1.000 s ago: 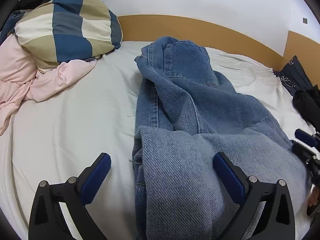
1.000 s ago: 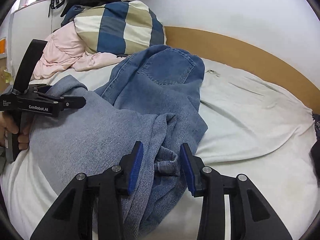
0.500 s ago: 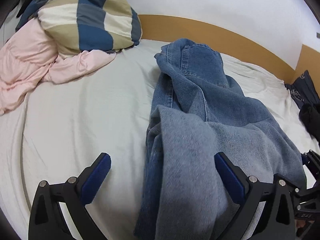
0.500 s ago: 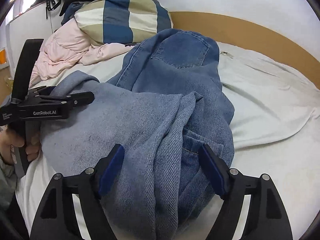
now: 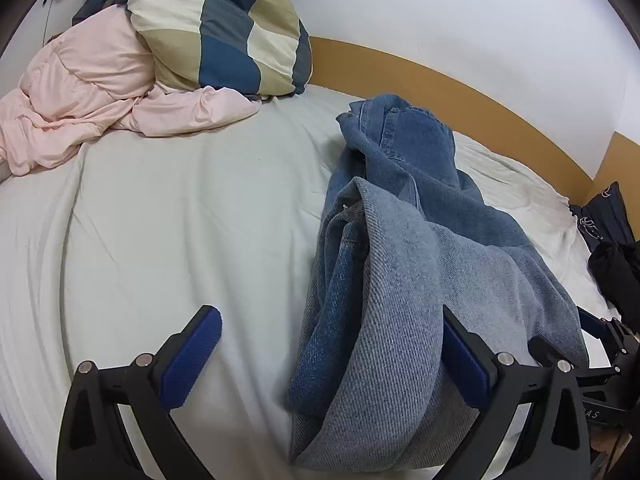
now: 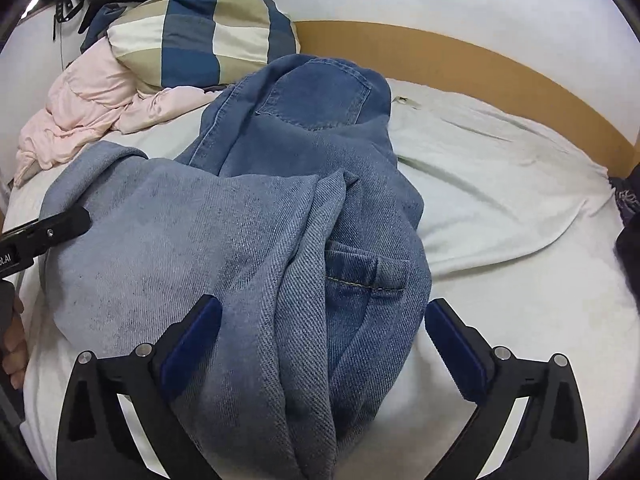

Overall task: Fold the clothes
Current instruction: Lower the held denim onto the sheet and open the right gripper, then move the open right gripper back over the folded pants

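Lying lengthwise on the bed [image 5: 168, 216], the jeans [image 5: 420, 248] are bunched, with the paler hem end folded over nearest both cameras. Left of them is a wide bare stretch of sheet; a checked pillow [image 5: 224, 28] and pink blanket [image 5: 88, 92] crowd the far corner against the wooden edge. The left gripper [image 5: 332, 356] is spread wide, right finger against denim. The right gripper [image 6: 320, 344] straddles the fold, released.

A checked pillow [image 5: 224, 28] is sitting at the far left of the bed [image 5: 168, 216], leaning on a rumpled pink blanket [image 5: 80, 96]. Dark clothes [image 5: 612, 264] are lying at the right edge, and a tan band [image 6: 460, 60] is running along the far wall.
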The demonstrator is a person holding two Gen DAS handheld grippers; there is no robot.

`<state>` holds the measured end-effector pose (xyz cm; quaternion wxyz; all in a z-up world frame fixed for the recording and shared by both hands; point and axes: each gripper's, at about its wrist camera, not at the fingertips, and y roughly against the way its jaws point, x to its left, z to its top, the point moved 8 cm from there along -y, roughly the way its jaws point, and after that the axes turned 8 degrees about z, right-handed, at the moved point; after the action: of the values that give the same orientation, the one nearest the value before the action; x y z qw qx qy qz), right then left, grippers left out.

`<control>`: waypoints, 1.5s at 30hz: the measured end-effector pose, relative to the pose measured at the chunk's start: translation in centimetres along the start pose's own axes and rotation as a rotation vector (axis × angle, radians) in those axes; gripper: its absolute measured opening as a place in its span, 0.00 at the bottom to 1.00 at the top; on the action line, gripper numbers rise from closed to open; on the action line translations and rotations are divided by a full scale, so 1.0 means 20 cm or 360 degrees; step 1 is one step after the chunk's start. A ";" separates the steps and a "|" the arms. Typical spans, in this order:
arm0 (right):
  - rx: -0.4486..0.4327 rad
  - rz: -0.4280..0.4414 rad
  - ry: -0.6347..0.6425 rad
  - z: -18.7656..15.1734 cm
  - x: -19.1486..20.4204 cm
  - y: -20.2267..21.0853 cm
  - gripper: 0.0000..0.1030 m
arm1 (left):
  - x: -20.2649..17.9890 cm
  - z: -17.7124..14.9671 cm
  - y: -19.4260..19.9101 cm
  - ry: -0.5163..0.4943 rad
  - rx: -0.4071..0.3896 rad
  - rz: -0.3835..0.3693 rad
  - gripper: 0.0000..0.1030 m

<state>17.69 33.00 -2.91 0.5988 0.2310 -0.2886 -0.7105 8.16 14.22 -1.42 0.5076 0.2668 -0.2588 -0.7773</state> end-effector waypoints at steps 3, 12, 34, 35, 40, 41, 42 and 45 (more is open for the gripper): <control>-0.0010 -0.0050 0.0030 0.01 0.01 0.01 1.00 | 0.00 0.00 -0.01 0.0012 0.0007 -0.0014 1.00; -0.0059 -0.0136 0.0011 0.01 0.00 0.05 1.00 | 0.01 -0.02 -0.02 0.0049 0.0026 -0.0051 1.00; -0.0408 -0.0092 -0.0320 0.03 -0.19 0.28 1.00 | 0.41 -0.06 0.04 0.0139 0.0091 0.0446 1.00; -0.0407 -0.0088 -0.0349 0.02 -0.21 0.28 1.00 | 0.41 -0.08 0.00 0.0127 0.0147 0.0438 1.00; -0.0415 -0.0010 -0.0519 -0.02 -0.31 0.29 1.00 | 0.35 -0.12 -0.12 0.0033 0.0284 0.0441 1.00; -0.0427 0.0033 -0.0557 -0.02 -0.33 0.29 1.00 | 0.35 -0.12 -0.12 0.0012 0.0290 0.0443 1.00; -0.0439 0.0075 -0.0594 -0.03 -0.34 0.30 1.00 | 0.34 -0.13 -0.13 -0.0011 0.0297 0.0448 1.00; -0.0456 0.0135 -0.0711 -0.06 -0.39 0.30 1.00 | 0.34 -0.13 -0.14 -0.0046 0.0297 0.0442 1.00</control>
<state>24.08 39.80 0.25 0.5759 -0.0309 -0.3196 -0.7518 5.78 8.59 -6.16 0.5794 0.2632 -0.3716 -0.6759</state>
